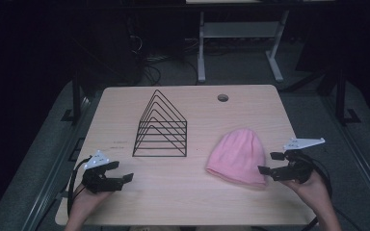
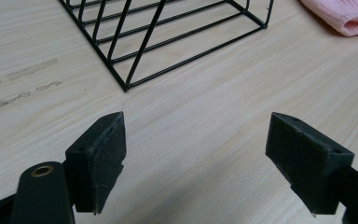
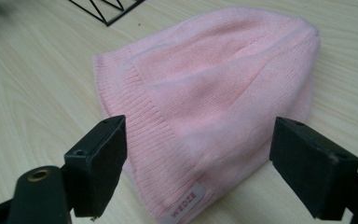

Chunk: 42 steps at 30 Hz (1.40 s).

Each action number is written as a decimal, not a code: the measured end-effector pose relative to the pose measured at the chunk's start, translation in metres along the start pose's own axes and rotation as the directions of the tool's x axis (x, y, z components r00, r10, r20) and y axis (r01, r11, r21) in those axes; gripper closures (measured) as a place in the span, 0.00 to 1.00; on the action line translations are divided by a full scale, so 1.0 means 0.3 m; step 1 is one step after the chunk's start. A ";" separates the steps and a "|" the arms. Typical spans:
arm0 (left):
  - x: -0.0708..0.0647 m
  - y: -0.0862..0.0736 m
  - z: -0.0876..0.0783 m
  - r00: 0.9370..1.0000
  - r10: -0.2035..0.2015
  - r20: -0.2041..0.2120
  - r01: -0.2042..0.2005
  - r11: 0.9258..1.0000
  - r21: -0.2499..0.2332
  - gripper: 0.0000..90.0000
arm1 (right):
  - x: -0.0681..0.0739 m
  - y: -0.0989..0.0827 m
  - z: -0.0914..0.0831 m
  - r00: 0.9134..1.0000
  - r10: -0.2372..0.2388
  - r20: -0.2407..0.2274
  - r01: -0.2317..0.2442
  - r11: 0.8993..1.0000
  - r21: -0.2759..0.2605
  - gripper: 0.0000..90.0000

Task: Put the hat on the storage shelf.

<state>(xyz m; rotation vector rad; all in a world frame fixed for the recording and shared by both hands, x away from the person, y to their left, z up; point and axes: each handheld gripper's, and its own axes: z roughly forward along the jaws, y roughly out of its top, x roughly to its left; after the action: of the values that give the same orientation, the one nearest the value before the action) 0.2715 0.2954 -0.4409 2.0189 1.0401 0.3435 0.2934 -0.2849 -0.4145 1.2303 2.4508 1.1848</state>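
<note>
Hat (image 1: 237, 156): lower right, flat, not yet gripped.
Right gripper (image 1: 270, 162): wide open, empty, beside hat.
Left gripper (image 1: 120, 172): wide open, empty.

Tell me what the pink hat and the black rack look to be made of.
Pink hat: soft knit fabric, likely acrylic or wool; ribbed band and a sewn label at the edge. Black rack: thin metal wire, dark coated by its even finish; rigid straight rods joined at corners.

Black left gripper (image 1: 121, 172) and right gripper (image 1: 270, 162), grey three-cornered top plates, looping black cables, dark padded jaws, brass-ringed screw holes, bare forearms
</note>
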 end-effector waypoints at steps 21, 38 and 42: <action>0.011 -0.003 -0.021 1.000 0.000 -0.019 0.000 1.000 0.000 0.22 | -0.074 0.173 0.103 0.999 0.016 -0.034 -0.013 0.996 0.085 0.23; 0.013 -0.005 -0.021 1.000 -0.005 -0.012 0.005 1.000 -0.002 0.22 | -0.149 0.255 0.182 0.999 0.047 -0.005 -0.046 0.989 0.138 0.24; 0.014 -0.004 -0.023 1.000 -0.011 -0.016 0.011 1.000 -0.008 0.22 | -0.166 0.269 0.221 0.999 0.051 0.001 -0.051 0.987 0.153 0.24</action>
<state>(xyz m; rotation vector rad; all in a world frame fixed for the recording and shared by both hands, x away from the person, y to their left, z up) 0.2695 0.3028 -0.4381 2.0058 1.0578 0.3575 0.4049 -0.2545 -0.4119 1.3394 2.5684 1.0279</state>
